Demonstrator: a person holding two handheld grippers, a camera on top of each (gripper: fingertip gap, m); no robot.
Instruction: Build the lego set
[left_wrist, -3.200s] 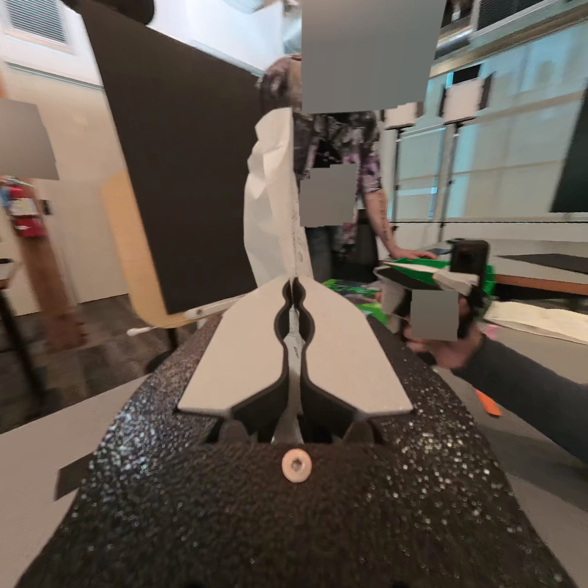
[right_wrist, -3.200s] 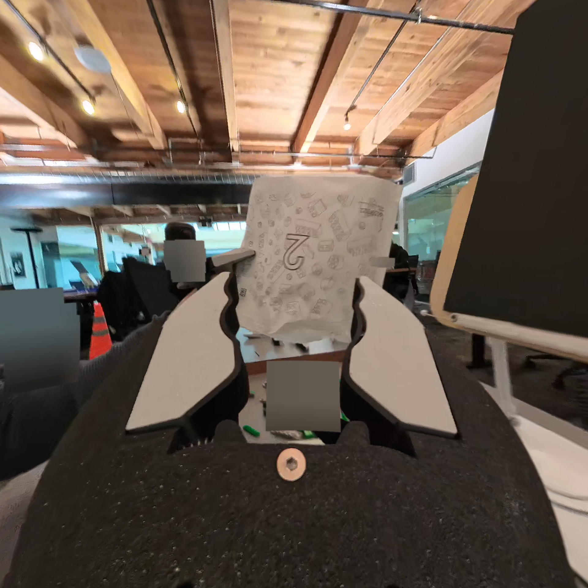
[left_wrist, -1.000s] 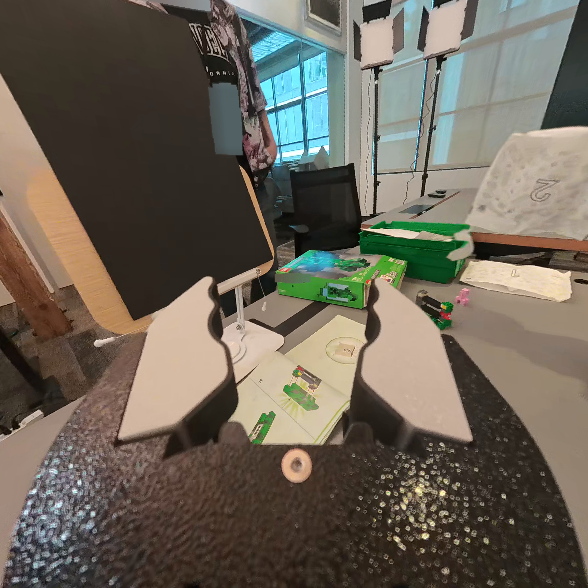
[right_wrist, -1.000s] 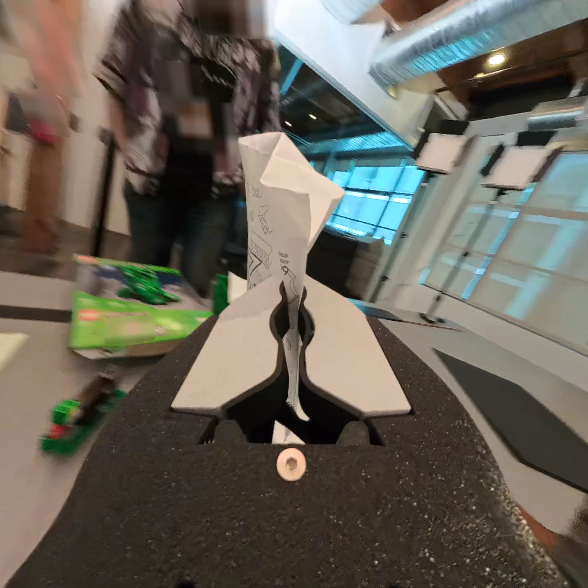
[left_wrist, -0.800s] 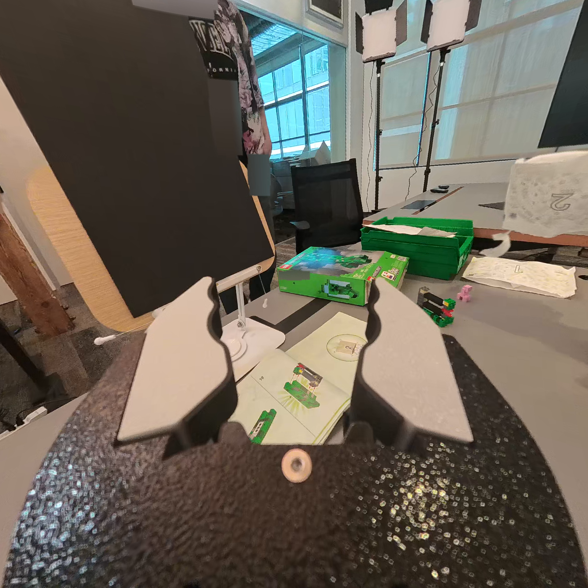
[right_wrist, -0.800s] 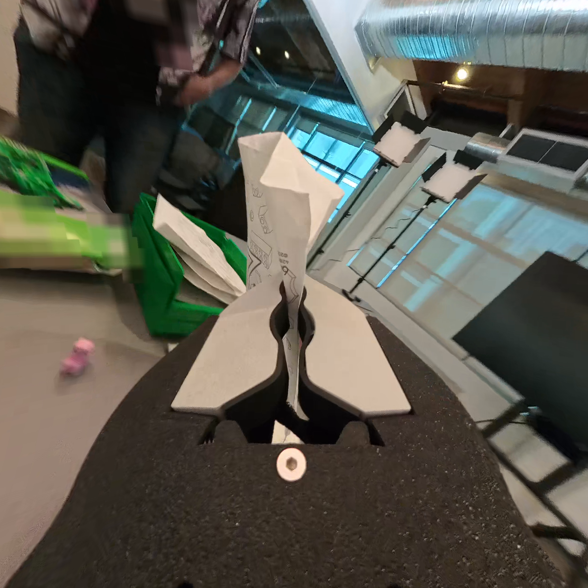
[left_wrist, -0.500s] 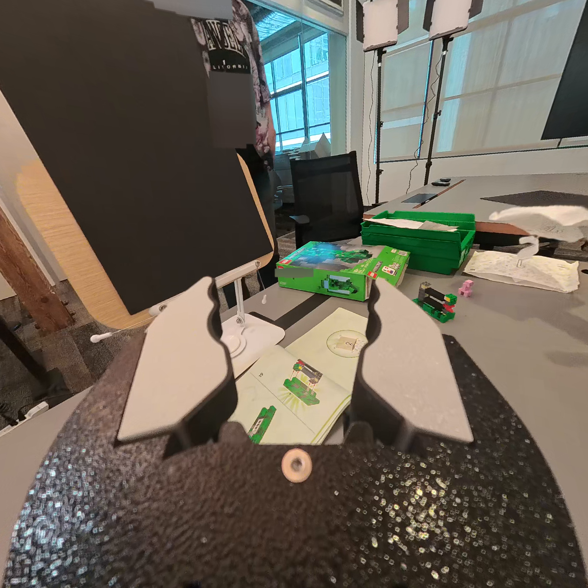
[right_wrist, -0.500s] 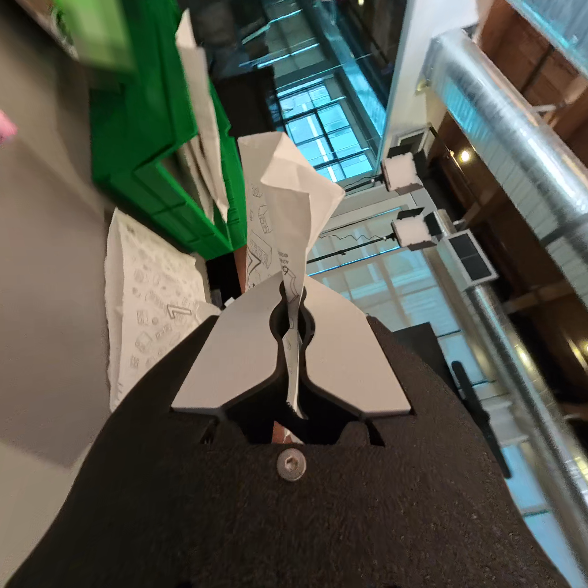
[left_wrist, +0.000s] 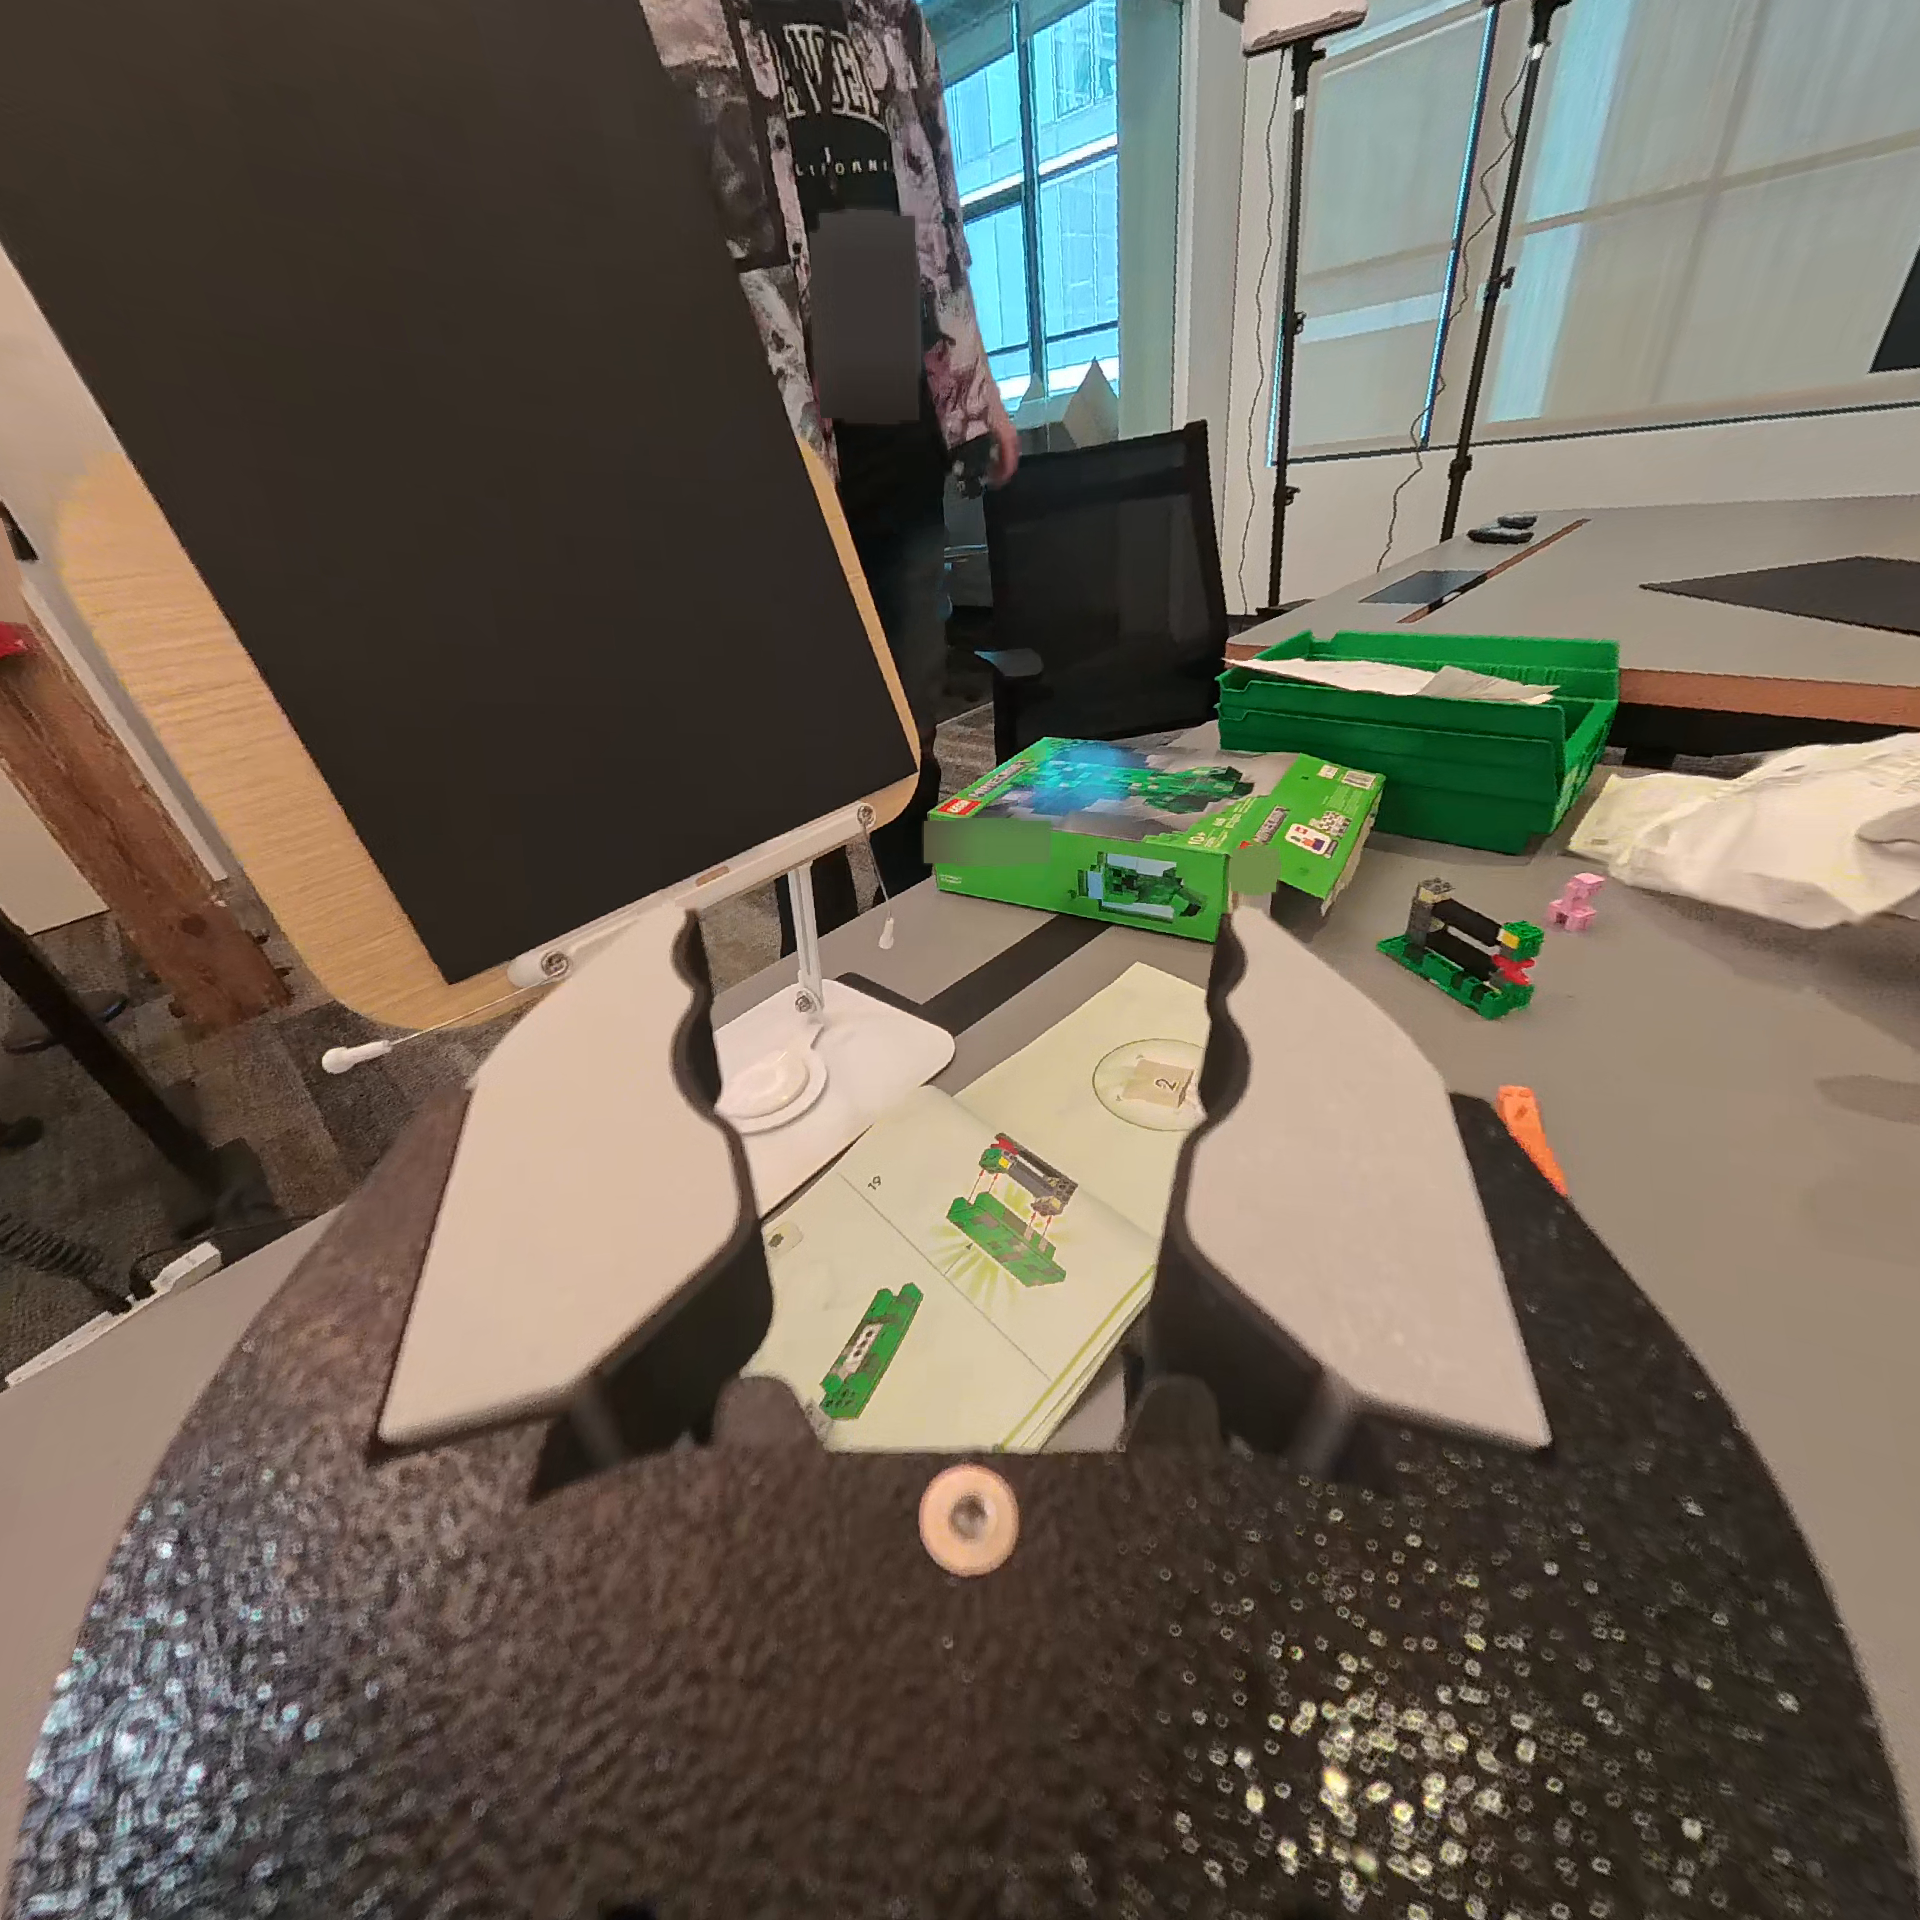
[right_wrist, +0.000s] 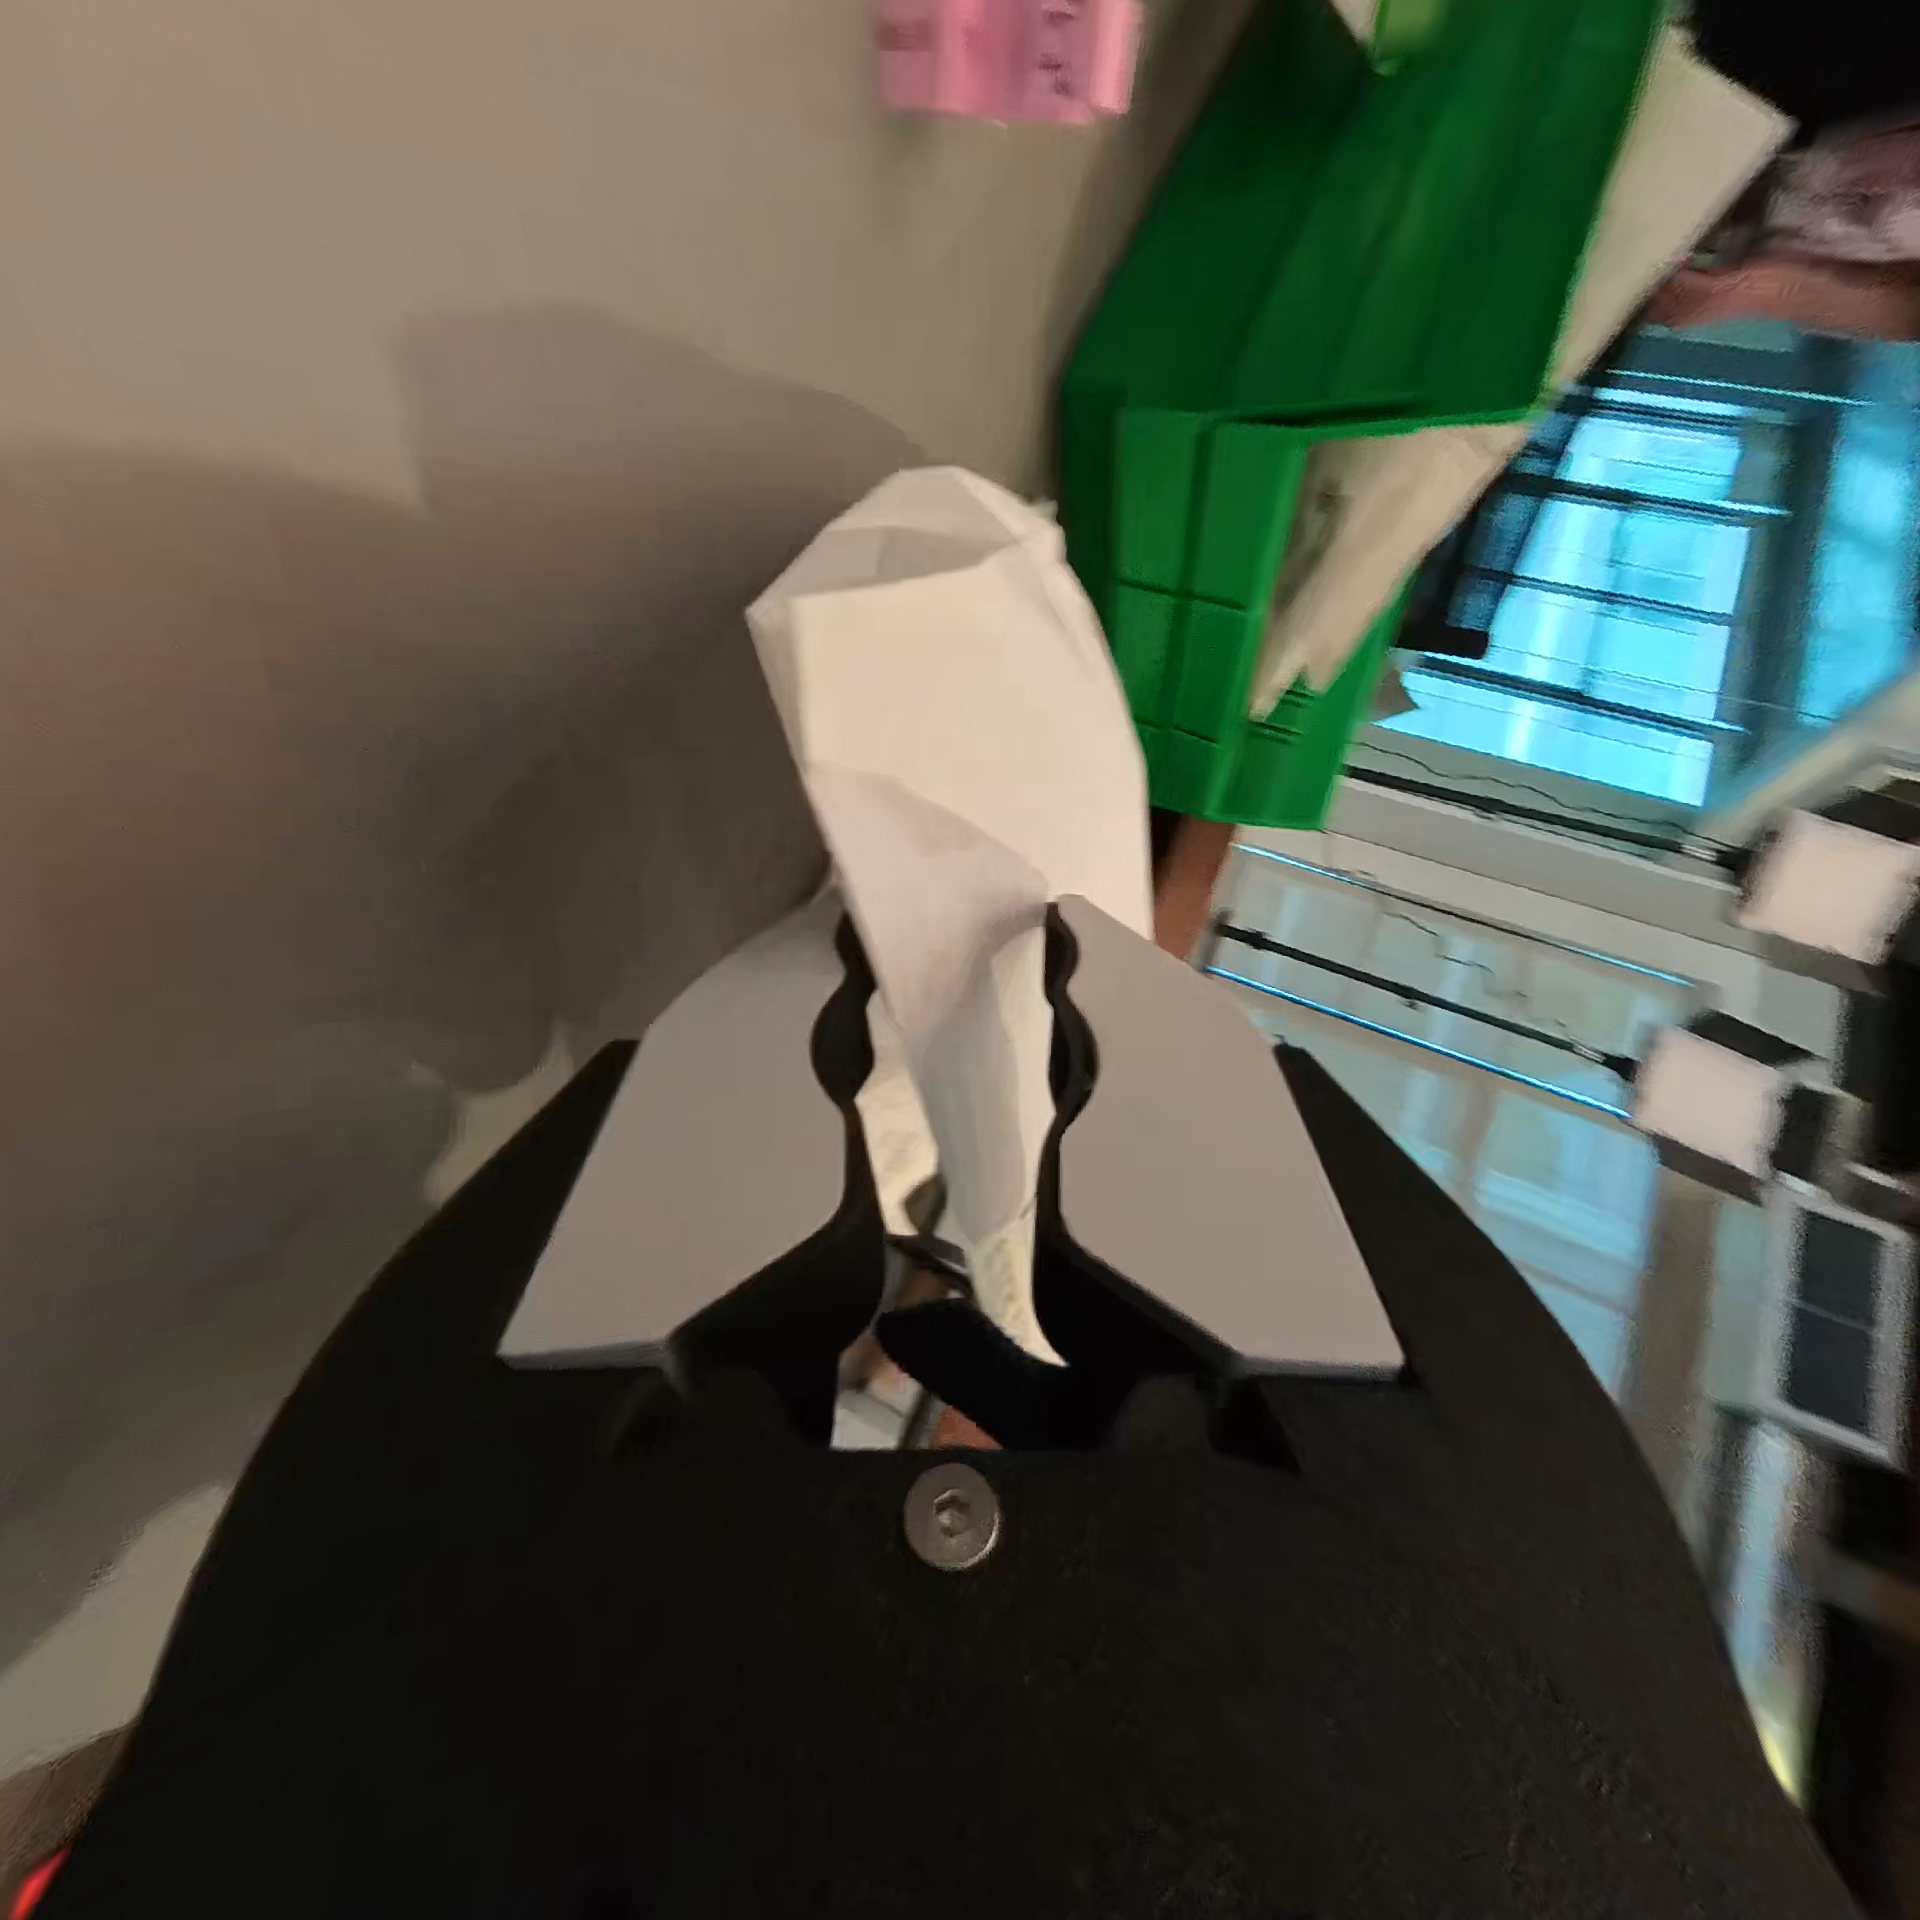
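Observation:
My left gripper (left_wrist: 961, 925) is open and empty, held above the open instruction booklet (left_wrist: 997, 1226) on the grey table. A small green and black lego build (left_wrist: 1460, 961) stands to the right, with a pink lego pig (left_wrist: 1579, 899) behind it. My right gripper (right_wrist: 951, 920) is tilted down over the table, its jaws apart. A white paper bag (right_wrist: 956, 727) sits loosely between them, leaning on the right finger. White paper bags (left_wrist: 1766, 842) lie crumpled at the right in the left wrist view.
A green lego box (left_wrist: 1143, 831) and stacked green trays (left_wrist: 1434, 717) holding paper sit at the back; a tray (right_wrist: 1299, 312) also shows in the blurred right wrist view. A tablet on a stand (left_wrist: 447, 468) is at the left. An orange tool (left_wrist: 1527, 1127) lies near. A person (left_wrist: 862, 208) stands behind. The grippers' ends are close to 70 cm from one another.
My right gripper swung down toward the table beside the green trays and its jaws opened, loosening the paper bag. My left gripper stayed open and nearly still.

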